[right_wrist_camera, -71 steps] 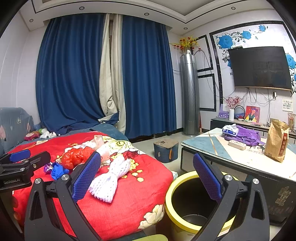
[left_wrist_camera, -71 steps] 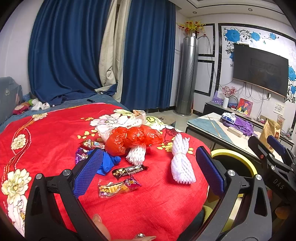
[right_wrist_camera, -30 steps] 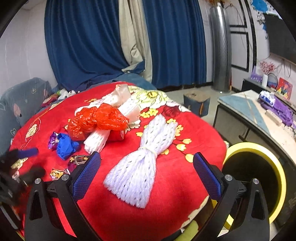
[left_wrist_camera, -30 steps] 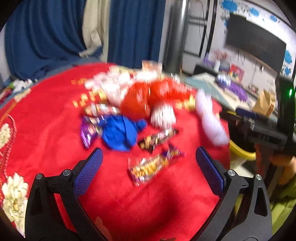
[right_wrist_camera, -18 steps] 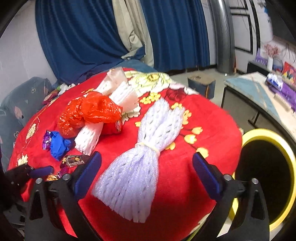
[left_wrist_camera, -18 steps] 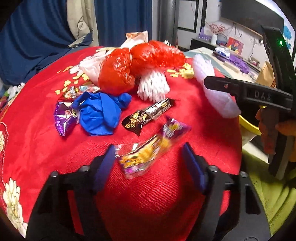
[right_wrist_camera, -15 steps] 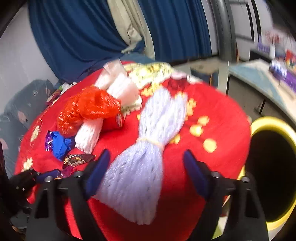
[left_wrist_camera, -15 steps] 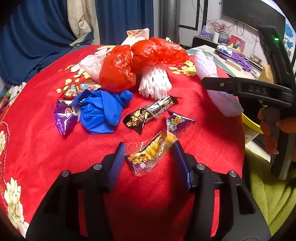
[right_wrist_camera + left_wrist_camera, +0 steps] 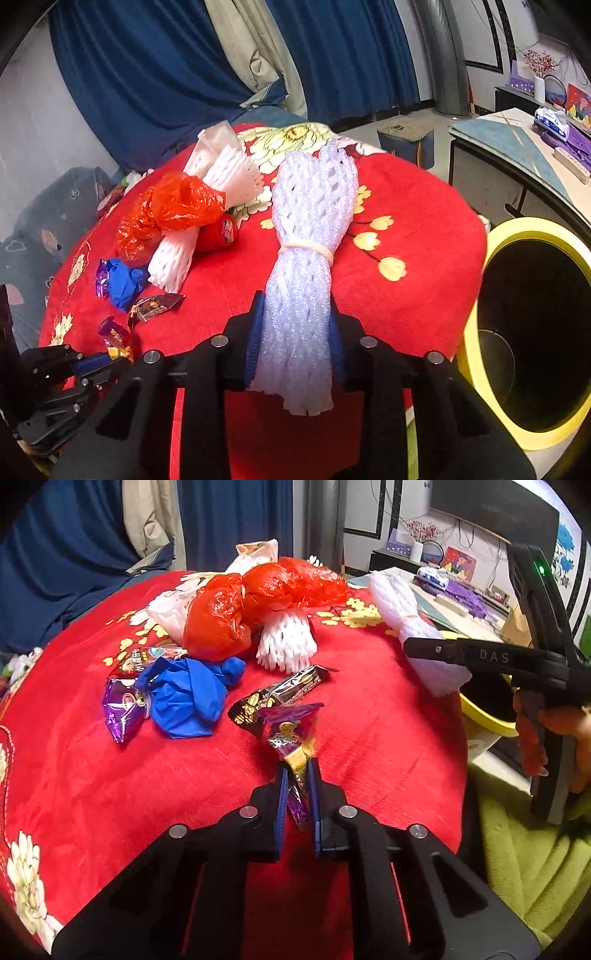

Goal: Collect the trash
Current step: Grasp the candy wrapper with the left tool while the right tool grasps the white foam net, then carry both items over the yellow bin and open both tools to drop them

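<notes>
Pinching a snack wrapper (image 9: 293, 738) (left gripper (image 9: 298, 775)), right gripper (image 9: 295, 325) squeezing foam netting (image 9: 306, 251).

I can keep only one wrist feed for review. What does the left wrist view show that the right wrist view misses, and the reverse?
Only the left wrist view shows the left gripper close up, shut on the purple and yellow snack wrapper, and a hand gripping the right tool's handle.

Only the right wrist view shows the right gripper with its pads against the tied white foam net bundle, and the dark inside of the yellow-rimmed bin.

Both show the red flowered cloth, crumpled red plastic bag, blue glove and dark candy-bar wrapper.
</notes>
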Tool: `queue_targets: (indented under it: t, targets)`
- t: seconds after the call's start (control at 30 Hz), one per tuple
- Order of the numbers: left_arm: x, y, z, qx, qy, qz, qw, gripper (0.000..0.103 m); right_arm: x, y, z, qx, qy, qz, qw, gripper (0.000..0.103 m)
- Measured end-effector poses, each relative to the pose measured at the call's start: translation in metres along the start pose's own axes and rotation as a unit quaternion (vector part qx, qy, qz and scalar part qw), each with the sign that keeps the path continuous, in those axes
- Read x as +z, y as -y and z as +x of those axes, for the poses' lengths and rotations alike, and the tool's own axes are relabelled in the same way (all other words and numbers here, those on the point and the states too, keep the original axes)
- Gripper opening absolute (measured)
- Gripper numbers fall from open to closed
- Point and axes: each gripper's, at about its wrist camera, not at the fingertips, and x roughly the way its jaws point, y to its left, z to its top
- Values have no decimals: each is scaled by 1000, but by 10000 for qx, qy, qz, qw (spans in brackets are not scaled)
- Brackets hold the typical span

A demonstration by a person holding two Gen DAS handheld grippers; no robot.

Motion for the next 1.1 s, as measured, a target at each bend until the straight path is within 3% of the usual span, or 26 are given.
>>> queue_targets:
  t: [0.17, 0.43, 0.67, 1.1]
  targets:
    - [13, 9, -19, -240, 277, -72, 9993, 5, 1, 8, -16, -43, 221, -6, 9997, 29]
    - [51, 45, -29, -551, 581, 212, 9966, 5, 8, 31, -49, -244, 629, 31, 9977, 29]
    - [80, 78, -14, -761, 660, 499, 9937, 5, 10, 58, -67, -472, 804, 243, 9953, 29]
    - [120, 139, 28, -1342, 631, 511, 9876, 5, -1, 117, -97, -983, 962, 772, 9875, 29]
